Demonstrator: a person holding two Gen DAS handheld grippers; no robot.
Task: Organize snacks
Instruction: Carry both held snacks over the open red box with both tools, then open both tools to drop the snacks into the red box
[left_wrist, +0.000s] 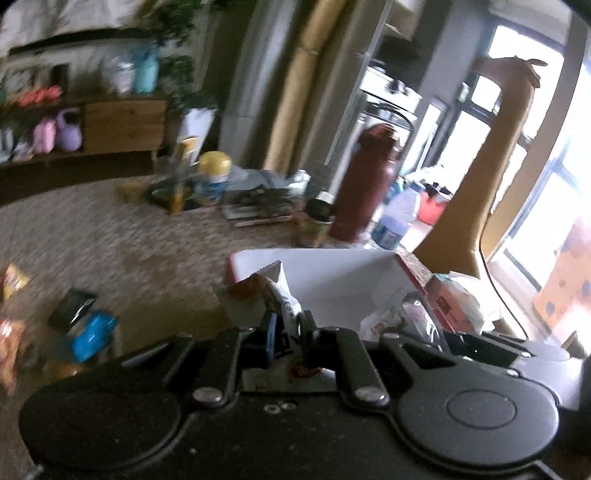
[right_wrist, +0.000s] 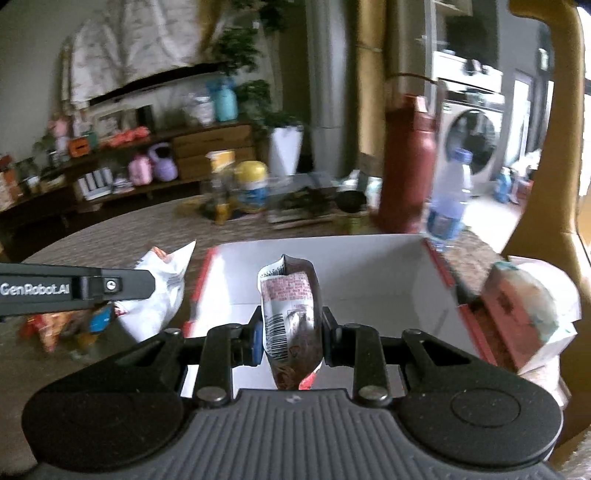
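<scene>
Above the open white box (right_wrist: 369, 273), the right gripper (right_wrist: 290, 332) pinches a crinkled, glossy brown snack packet (right_wrist: 291, 317) upright. Left of the box, the left gripper (left_wrist: 286, 332) clamps a crumpled white snack bag (left_wrist: 280, 291) over the speckled worktop (left_wrist: 129, 240).

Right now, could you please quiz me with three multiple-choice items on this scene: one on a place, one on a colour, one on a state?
1. Where does the tall thermos stand?
A. beyond the box
B. inside the box
C. on the shelf

2. What colour is the water bottle's cap?
A. red
B. blue
C. yellow

3. What is the right claw doing?
A. open, holding nothing
B. shut on a snack packet
C. shut on the bottle

Answers: 1 A, the thermos rises behind the far wall of the box. 2 B, the cap shows blue. 3 B, the fingers press the packet from both sides over the box.
</scene>
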